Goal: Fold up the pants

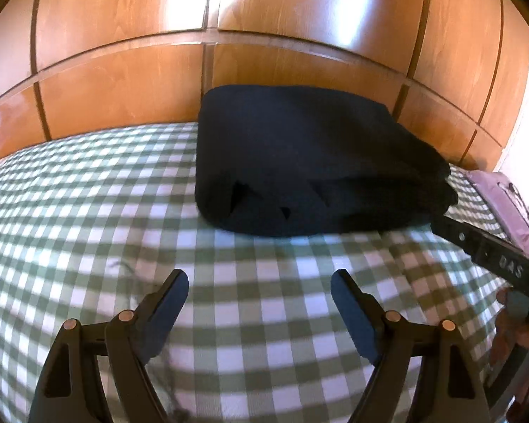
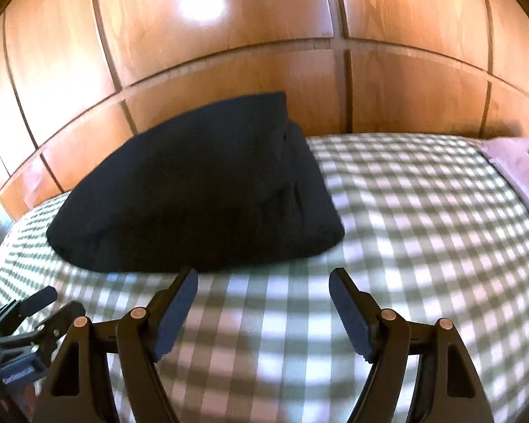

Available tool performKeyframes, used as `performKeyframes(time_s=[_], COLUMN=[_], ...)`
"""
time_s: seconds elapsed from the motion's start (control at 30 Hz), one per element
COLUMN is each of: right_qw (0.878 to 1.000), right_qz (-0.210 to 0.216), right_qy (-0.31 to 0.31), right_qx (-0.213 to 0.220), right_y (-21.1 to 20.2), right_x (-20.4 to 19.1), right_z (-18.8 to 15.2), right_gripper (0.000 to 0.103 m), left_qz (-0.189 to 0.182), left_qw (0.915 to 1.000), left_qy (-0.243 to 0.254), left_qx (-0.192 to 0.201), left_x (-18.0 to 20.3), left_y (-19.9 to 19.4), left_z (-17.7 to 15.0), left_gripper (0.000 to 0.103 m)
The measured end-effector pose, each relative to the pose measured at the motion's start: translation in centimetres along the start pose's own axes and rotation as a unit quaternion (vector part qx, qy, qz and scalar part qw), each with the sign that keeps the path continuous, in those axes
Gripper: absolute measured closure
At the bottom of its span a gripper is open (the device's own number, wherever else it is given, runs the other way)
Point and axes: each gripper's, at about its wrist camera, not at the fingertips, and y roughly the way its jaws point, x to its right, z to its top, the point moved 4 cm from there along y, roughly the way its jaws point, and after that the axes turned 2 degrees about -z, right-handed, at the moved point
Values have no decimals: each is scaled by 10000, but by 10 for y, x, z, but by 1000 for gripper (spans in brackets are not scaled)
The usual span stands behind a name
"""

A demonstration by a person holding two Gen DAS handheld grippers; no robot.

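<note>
The dark navy pants (image 1: 310, 162) lie folded into a thick compact bundle on the green-and-white checked bedspread (image 1: 88, 211), close to the wooden panels behind. In the right wrist view the same pants (image 2: 201, 190) sit left of centre. My left gripper (image 1: 259, 278) hovers over bare bedspread in front of the bundle, jaws wide apart with nothing between them. My right gripper (image 2: 262, 278) is also open and empty, its left fingertip just short of the bundle's near edge. The right gripper's finger (image 1: 483, 246) shows at the right edge of the left wrist view, next to the bundle.
Glossy wooden panels (image 1: 264, 35) rise directly behind the bed. A mauve pillow or cushion (image 2: 511, 162) lies at the far right of the bedspread. The left gripper's body (image 2: 28, 317) shows at the lower left of the right wrist view. A hand (image 1: 511, 317) holds the right gripper.
</note>
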Motion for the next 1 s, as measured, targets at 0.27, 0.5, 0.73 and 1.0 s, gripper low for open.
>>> performKeyframes(time_s=[0.27,0.5,0.73,1.0], right_qw=[9998,9996,9992,9983], right_qz=[-150,-250,-285,-431], right_qy=[-119,-113,-253,-401], right_qx=[-49,-46,-78,-52], right_y=[-17,-28,-46,-70], right_x=[-9,-14,-21,-24], right_z=[-27,-41,-57,-68], right_gripper=[25,18,7,1], left_qz=[148,409,913,972], left_qw=[9992,9984,9957,9946], left_qy=[-309,-394,-162,-72], left_qx=[-206,-52,46,355], left_x=[-1,-1,6,11], left_y=[-11,-28,-52,-95], left_z=[-27,-37,-51,-53], left_gripper=[19,19,19,19])
